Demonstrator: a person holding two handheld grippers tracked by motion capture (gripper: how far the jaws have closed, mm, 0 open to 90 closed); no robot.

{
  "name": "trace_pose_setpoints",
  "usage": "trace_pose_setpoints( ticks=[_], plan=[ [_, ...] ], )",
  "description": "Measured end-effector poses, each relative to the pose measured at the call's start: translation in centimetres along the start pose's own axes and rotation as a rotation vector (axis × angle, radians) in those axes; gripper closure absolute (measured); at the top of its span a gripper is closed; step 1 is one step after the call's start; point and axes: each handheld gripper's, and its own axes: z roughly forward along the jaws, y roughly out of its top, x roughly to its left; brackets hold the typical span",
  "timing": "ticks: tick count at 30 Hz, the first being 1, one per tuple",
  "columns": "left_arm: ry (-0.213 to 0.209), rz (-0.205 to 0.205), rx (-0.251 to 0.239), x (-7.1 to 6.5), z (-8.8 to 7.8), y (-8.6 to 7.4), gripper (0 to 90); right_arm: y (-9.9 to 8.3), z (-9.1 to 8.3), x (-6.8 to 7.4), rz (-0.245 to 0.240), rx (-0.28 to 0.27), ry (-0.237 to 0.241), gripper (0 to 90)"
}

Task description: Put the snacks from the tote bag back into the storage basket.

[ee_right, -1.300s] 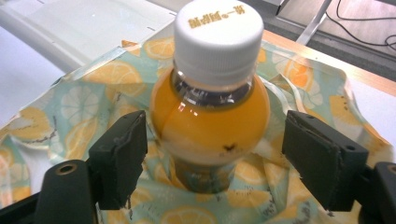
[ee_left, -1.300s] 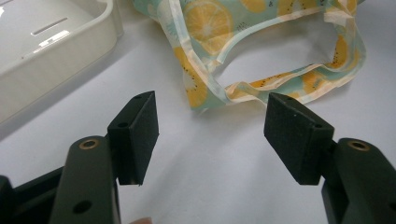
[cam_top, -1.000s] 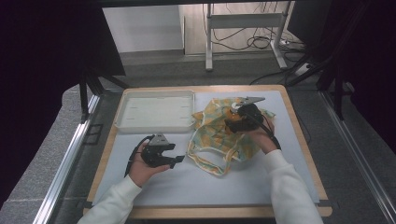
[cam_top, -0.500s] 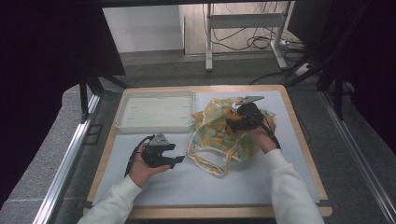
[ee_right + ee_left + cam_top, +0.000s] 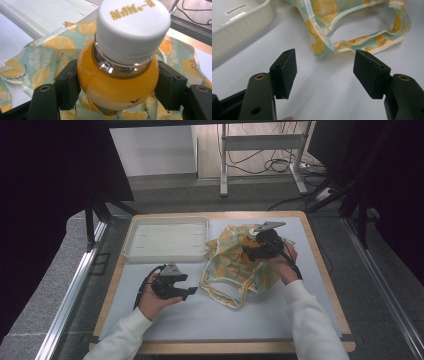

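A bottle of orange juice [image 5: 117, 85] with a white cap [image 5: 132, 25] stands up out of a fabric bag [image 5: 42, 60] printed with lemons and kiwis. My right gripper [image 5: 117, 82] grips the bottle's shoulder from both sides; its jaws have just been closing on it, and the pads press on the plastic. In the high view that gripper [image 5: 255, 251] sits over the bag [image 5: 235, 275] at the mat's right of centre. My left gripper [image 5: 191, 291] rests low on the mat to the bag's left. It is open [image 5: 324, 65] with nothing between the pads, which point at the bag's handle loop [image 5: 367, 37].
A white plastic tray [image 5: 167, 254] lies at the back left of the mat, and its corner [image 5: 242, 22] shows beside the left gripper. The wooden table edge [image 5: 320, 270] runs along the right. Bare mat [image 5: 200, 320] lies in front of the bag.
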Motion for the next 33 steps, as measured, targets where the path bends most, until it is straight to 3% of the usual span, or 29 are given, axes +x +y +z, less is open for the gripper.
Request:
trace_pose_setpoints(
  ticks=[33],
  plan=[
    [-0.003, -0.002, 0.018, 0.1, 0.3, -0.1, 35.4, 1.5, -4.2, 0.3, -0.014, -0.114, 0.04, 30.0]
  ],
)
